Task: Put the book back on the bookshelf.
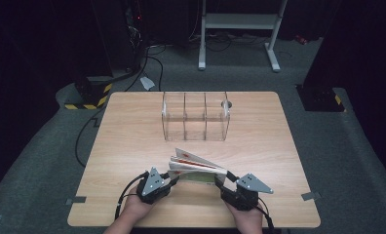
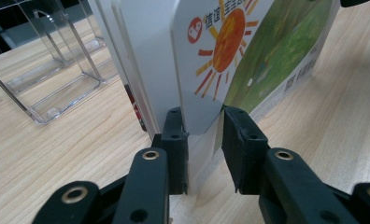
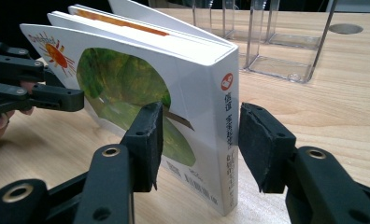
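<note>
A white board book with a sun and a green shape on its cover stands on its lower edge near the table's front, pages fanned apart. My left gripper holds the cover's free corner, and its pads sit against both sides of that cover. My right gripper straddles the book's spine end, one pad on the cover and one beside the spine. From the right gripper view the left gripper shows at the book's far corner. Both hands sit at the table's front edge.
A clear acrylic organizer with three compartments stands empty behind the book at mid-table. A round cable hole lies by its back right corner. The wooden table has bare room on both sides.
</note>
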Demonstrator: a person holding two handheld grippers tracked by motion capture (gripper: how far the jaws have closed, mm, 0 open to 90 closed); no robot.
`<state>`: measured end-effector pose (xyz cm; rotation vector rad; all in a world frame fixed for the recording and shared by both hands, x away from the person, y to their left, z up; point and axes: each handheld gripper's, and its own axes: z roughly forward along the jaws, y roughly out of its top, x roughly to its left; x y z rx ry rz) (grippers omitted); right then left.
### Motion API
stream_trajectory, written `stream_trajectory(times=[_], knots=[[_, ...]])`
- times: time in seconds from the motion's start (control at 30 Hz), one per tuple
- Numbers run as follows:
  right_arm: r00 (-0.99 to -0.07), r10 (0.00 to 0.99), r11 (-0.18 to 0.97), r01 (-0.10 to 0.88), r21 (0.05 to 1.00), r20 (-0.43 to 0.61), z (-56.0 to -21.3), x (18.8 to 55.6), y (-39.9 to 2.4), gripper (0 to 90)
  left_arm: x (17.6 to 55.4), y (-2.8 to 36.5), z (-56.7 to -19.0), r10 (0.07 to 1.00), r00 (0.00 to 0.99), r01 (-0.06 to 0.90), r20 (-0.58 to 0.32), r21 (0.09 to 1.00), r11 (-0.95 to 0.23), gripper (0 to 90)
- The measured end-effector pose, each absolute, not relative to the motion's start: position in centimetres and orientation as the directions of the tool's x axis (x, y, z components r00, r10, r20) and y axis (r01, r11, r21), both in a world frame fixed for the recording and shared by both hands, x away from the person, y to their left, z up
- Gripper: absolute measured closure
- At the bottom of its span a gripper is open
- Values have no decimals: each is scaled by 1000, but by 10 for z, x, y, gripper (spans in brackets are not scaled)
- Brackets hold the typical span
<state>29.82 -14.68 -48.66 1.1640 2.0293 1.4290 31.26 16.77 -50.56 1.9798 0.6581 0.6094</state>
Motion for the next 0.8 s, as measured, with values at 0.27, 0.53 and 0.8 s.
stream_trajectory(times=[0.27, 0.53, 0.8], knots=[[-607, 779, 144, 414, 899, 155, -482, 313, -153, 311, 315, 173, -507, 689, 714, 234, 129, 883, -407, 514], [-660, 741, 168, 364, 916, 127, -473, 324, -145, 368, 318, 178, -506, 725, 681, 267, 105, 886, -379, 409], [-686, 721, 178, 319, 931, 98, -474, 321, -145, 547, 318, 184, -506, 735, 670, 277, 102, 884, -376, 405]])
